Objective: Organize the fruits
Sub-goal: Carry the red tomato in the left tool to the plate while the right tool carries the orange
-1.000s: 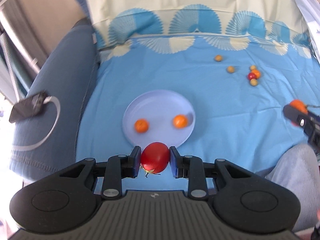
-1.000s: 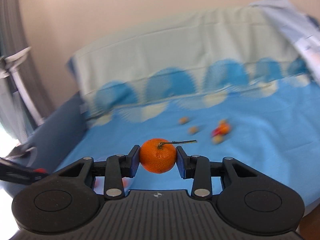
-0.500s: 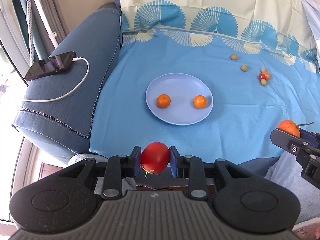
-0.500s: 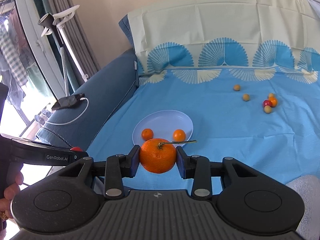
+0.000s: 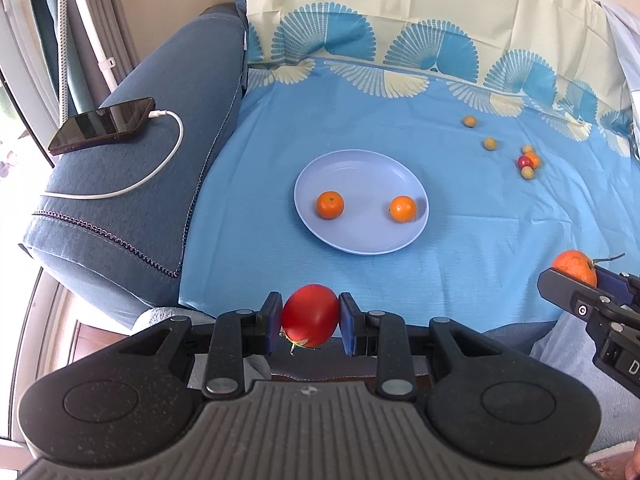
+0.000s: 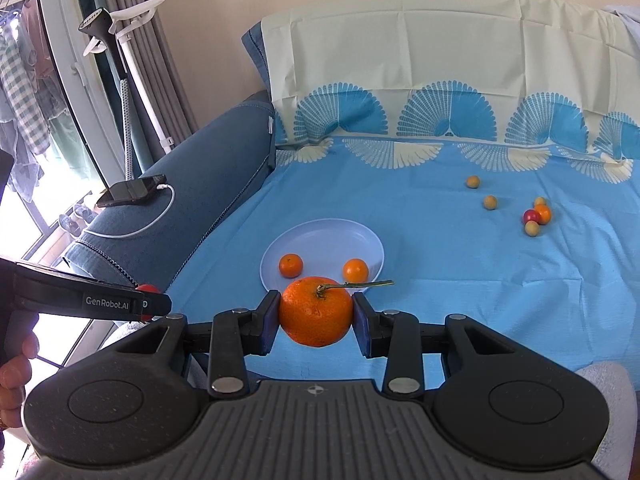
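Red tomato (image 5: 310, 316) sits clamped between the pads of the left hand-held gripper (image 5: 310, 322), held off the near edge of the sofa sheet (image 5: 440, 208). In the right hand-held gripper (image 6: 316, 318), closed likewise, is a stemmed orange (image 6: 315, 311), in the air on the near side of the plate (image 6: 320, 236). On the plate lie two small oranges (image 5: 330, 205) (image 5: 403, 208), apart from each other. Well beyond, to the right, small fruits (image 5: 528, 160) are scattered on the sheet. A phone (image 5: 102, 125) on a white cable (image 5: 160, 164) rests on the blue armrest (image 5: 132, 216) at left.
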Motion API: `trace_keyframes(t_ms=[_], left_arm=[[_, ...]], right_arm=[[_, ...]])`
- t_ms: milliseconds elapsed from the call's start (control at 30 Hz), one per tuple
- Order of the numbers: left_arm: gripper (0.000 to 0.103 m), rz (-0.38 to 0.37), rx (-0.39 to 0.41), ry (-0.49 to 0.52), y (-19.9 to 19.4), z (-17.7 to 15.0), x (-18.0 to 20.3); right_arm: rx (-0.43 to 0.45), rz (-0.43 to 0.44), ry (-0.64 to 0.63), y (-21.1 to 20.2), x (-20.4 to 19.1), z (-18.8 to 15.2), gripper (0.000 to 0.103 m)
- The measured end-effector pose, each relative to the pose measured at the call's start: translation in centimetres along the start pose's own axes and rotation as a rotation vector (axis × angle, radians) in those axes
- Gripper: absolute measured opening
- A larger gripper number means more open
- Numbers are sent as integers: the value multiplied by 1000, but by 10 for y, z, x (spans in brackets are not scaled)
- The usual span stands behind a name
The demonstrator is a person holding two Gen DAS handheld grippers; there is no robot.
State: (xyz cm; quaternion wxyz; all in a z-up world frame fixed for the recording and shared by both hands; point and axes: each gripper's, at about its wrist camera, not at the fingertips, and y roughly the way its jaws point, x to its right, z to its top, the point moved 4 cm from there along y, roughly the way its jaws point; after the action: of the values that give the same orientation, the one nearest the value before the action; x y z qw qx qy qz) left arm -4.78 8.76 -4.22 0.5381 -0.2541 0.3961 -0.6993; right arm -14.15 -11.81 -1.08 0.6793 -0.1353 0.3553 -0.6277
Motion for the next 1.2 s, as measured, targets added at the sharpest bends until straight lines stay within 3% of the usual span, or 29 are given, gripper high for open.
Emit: trace_keyframes(t_ms=[1200], left_arm=[[33,8,-35,-24,38,32,-12]], right_arm=[[-30,-54,-1,41,5,14,40]])
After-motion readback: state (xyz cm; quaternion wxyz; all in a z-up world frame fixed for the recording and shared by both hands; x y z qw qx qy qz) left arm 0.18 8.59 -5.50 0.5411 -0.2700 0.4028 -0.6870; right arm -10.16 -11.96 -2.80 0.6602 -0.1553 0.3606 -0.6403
